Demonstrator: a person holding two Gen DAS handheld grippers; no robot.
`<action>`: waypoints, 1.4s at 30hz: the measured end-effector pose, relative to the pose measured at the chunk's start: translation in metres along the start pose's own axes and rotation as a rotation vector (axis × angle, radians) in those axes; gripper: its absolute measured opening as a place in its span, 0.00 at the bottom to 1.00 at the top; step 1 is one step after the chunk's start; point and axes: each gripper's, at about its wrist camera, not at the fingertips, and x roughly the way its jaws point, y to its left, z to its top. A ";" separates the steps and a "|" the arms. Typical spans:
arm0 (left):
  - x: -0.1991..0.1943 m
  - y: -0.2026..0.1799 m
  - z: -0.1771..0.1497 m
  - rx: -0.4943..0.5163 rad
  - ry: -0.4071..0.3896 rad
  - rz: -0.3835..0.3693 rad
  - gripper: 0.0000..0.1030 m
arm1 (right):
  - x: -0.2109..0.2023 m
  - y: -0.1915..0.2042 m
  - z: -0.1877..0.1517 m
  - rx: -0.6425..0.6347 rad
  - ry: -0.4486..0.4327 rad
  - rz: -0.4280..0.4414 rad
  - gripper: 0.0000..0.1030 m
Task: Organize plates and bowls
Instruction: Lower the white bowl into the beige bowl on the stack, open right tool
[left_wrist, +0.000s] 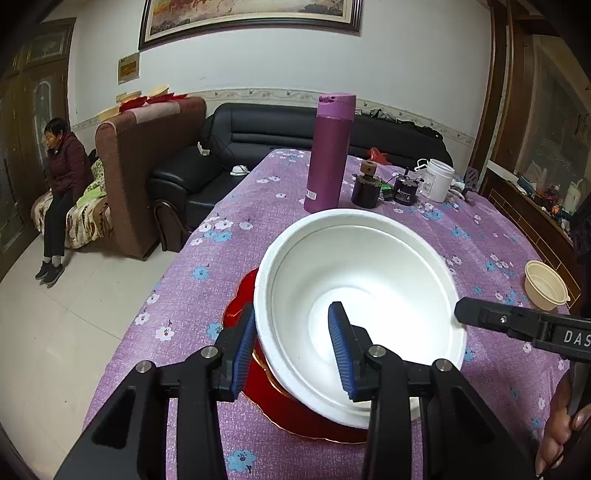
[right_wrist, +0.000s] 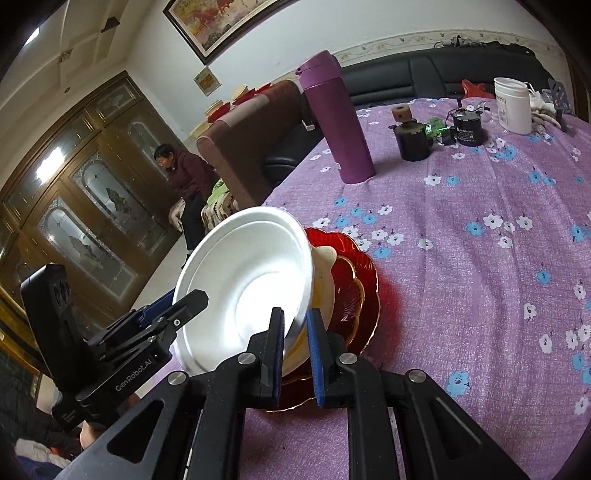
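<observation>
A white foam bowl (left_wrist: 362, 280) sits tilted over red plates (left_wrist: 295, 410) on the purple flowered tablecloth. My left gripper (left_wrist: 295, 350) straddles the bowl's near-left rim, one blue pad outside and one inside, with a wide gap; it is open. In the right wrist view the same bowl (right_wrist: 243, 288) leans on a cream bowl (right_wrist: 325, 273) stacked on the red plates (right_wrist: 354, 295). My right gripper (right_wrist: 297, 350) has its pads closed on the white bowl's rim. The right gripper also shows in the left wrist view (left_wrist: 517, 325).
A purple flask (left_wrist: 330, 155) stands behind the bowl, with dark jars (left_wrist: 365, 188) and a white tub (left_wrist: 437, 179) further back. A small cream bowl (left_wrist: 545, 284) sits at the table's right edge. Sofas and a seated person lie beyond the left edge.
</observation>
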 end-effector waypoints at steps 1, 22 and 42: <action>0.000 0.000 0.000 0.001 0.000 0.002 0.37 | 0.000 -0.001 -0.001 0.006 0.002 0.003 0.15; 0.007 -0.006 -0.003 0.019 0.011 0.039 0.38 | 0.012 -0.012 -0.009 0.049 0.019 0.011 0.16; 0.010 -0.005 -0.004 0.023 0.011 0.054 0.41 | 0.012 -0.009 -0.009 0.038 0.018 0.007 0.17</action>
